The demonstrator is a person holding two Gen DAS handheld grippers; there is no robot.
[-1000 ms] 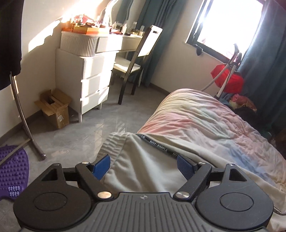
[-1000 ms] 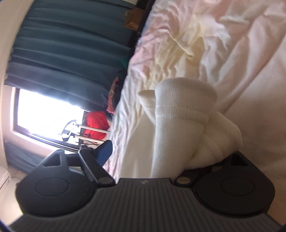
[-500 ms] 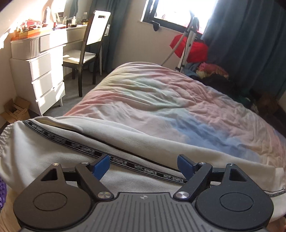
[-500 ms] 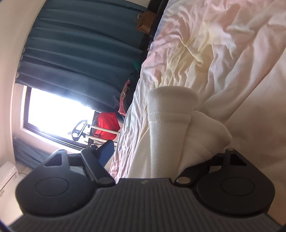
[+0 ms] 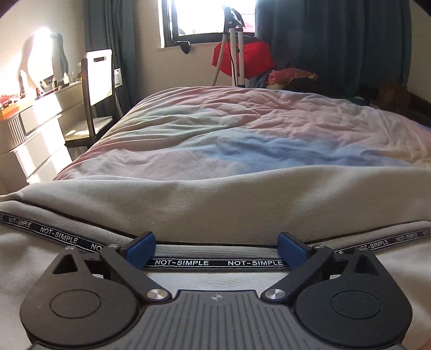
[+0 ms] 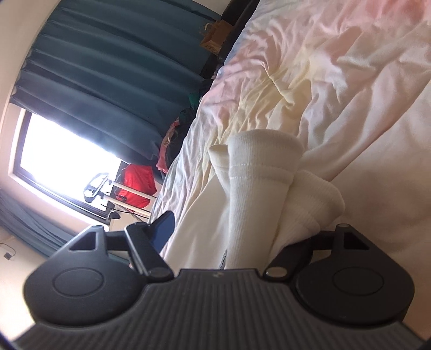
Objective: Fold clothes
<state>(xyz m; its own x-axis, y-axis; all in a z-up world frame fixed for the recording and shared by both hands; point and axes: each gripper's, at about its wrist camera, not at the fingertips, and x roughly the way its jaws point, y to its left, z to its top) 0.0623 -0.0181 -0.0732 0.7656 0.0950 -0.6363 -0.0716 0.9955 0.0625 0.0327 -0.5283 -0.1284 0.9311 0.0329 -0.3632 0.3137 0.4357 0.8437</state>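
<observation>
Left tongs (image 5: 216,249) gaped wide over the garment's (image 5: 215,204) printed band, poised to pinch. Right tongs (image 6: 242,228) held its ribbed cuff (image 6: 258,172) bunched, keeping it above the bed (image 6: 336,67).

Sunlit window (image 5: 207,18), teal curtains (image 5: 331,40), pastel bed (image 5: 242,134), chair (image 5: 99,88), white dresser (image 5: 32,129)

Cream ribbed garment (image 5: 215,204) spread flat across the near edge of the bed, spanning nearly its full width. Black woven tape (image 5: 218,262) reading "NOT-SIMPLE" runs along it. In the right wrist view, its white ribbed cuff (image 6: 258,172) is bunched and doubled over, raised off the bed.
</observation>
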